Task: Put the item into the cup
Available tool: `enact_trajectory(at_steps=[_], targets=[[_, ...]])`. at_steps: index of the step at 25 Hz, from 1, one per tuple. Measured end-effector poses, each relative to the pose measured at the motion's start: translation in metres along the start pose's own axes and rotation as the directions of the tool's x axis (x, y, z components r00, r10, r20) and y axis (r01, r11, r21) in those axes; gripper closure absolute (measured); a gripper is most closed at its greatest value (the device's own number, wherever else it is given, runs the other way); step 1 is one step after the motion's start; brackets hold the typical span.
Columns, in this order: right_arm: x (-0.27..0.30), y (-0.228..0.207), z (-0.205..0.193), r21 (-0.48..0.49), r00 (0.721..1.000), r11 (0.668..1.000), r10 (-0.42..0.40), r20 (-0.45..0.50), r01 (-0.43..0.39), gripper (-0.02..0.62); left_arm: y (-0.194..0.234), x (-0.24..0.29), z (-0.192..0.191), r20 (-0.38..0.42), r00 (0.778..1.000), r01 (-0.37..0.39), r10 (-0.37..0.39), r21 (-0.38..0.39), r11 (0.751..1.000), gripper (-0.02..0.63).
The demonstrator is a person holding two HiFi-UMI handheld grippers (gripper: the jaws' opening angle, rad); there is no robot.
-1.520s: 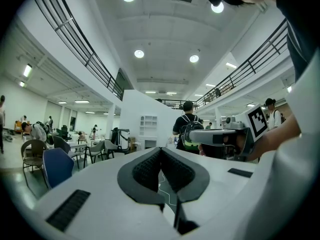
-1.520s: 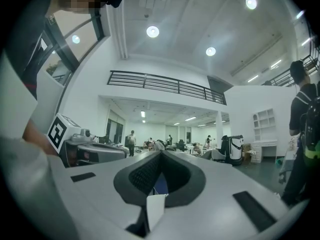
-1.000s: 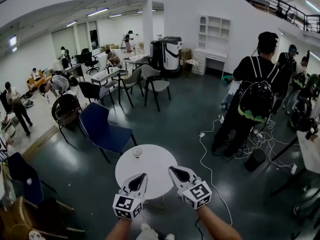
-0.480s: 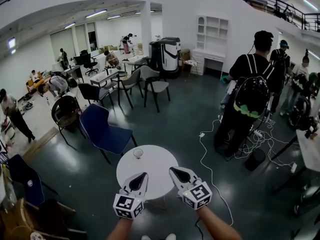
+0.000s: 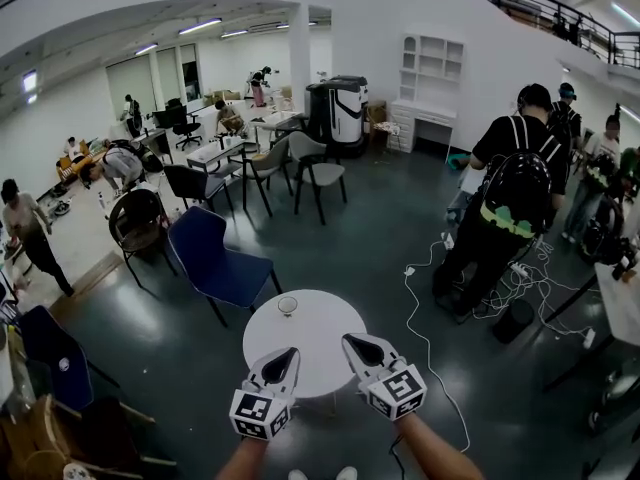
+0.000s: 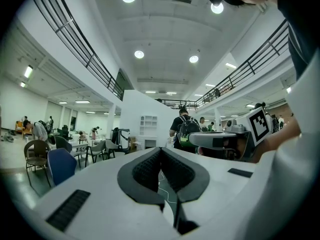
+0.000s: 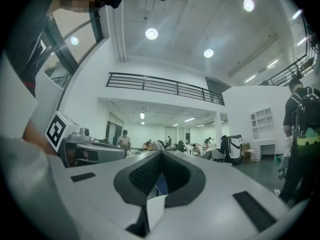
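A small clear glass cup point(image 5: 288, 306) stands near the far edge of a round white table point(image 5: 320, 330). I cannot make out any item on the table or in either gripper. My left gripper point(image 5: 286, 356) hovers over the table's near left edge, its jaws shut with nothing between them. My right gripper point(image 5: 352, 343) hangs beside it over the near right edge, also shut and empty. Both point toward the cup from a short way off. In the left gripper view the shut left gripper point(image 6: 161, 152) faces the room, and in the right gripper view so does the right gripper point(image 7: 161, 154).
A blue chair point(image 5: 215, 258) stands just beyond the table on the left, with more chairs and tables behind it. A person with a black backpack point(image 5: 510, 203) stands at the right. White cables point(image 5: 425, 323) trail over the dark floor right of the table.
Both grippers hold the same pose, shut. The view has shifted, so the table and cup sit slightly further right and lower. The person with the backpack has stepped a little.
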State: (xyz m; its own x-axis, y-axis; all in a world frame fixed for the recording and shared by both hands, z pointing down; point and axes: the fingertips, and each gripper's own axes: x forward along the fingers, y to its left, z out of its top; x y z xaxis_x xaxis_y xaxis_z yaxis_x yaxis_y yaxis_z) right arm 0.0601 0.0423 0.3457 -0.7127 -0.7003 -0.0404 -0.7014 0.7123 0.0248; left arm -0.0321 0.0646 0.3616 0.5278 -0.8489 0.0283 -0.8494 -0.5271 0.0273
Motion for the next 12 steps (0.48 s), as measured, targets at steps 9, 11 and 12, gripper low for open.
enact_trajectory(at_steps=[9,11,12], targets=[[0.003,0.025,0.009,-0.006,1.0,1.0,-0.017,0.001,0.017,0.58,0.011,-0.024,0.013,0.013,1.0,0.014,-0.014,0.001,1.0,0.591],[0.004,0.029,0.011,-0.006,1.0,1.0,-0.02,-0.001,0.02,0.58,0.014,-0.029,0.015,0.014,1.0,0.016,-0.016,0.0,1.0,0.591],[0.004,0.032,0.012,-0.005,1.0,1.0,-0.021,-0.002,0.021,0.58,0.015,-0.032,0.016,0.014,1.0,0.017,-0.017,-0.001,1.0,0.591]])
